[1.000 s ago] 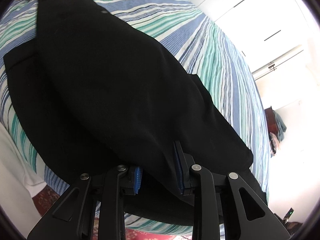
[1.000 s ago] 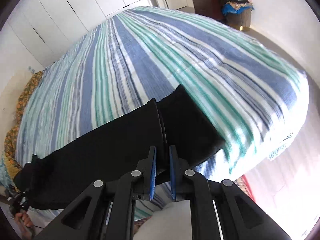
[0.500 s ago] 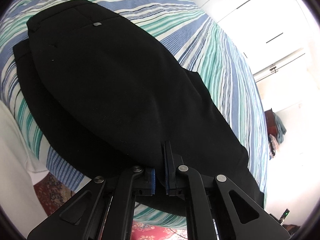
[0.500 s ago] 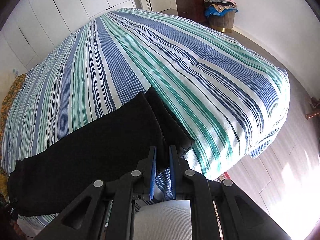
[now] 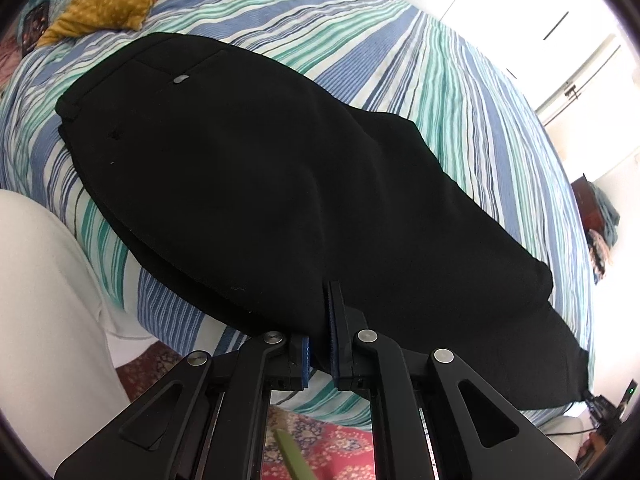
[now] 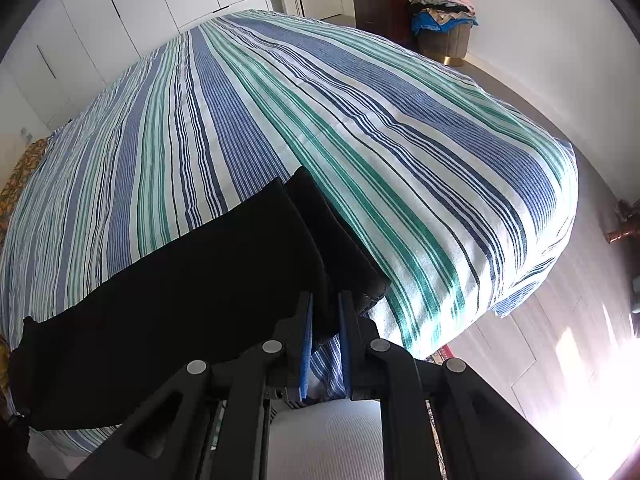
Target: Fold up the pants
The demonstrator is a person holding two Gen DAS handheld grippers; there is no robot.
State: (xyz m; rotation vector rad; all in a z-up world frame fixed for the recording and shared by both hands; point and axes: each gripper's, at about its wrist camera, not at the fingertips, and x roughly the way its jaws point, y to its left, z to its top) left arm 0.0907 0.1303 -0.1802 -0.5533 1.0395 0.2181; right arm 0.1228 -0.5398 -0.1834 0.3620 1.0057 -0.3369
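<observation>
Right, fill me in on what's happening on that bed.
A person is folding black pants on a striped bed, with a handheld gripper in each hand. The left gripper is shut on the near edge of the pants about midway along. The right gripper is shut on the cuff end near the bed's corner. The pants lie lengthwise with one leg stacked on the other, the waistband toward a mustard pillow.

Left gripper [image 5: 319,334], bottom centre of its frame, clamped narrowly on black pants [image 5: 288,184], blue pads nearly together. Right gripper [image 6: 325,322], bottom centre of its own frame, likewise pinching dark cloth, jaws a narrow slot apart.
</observation>
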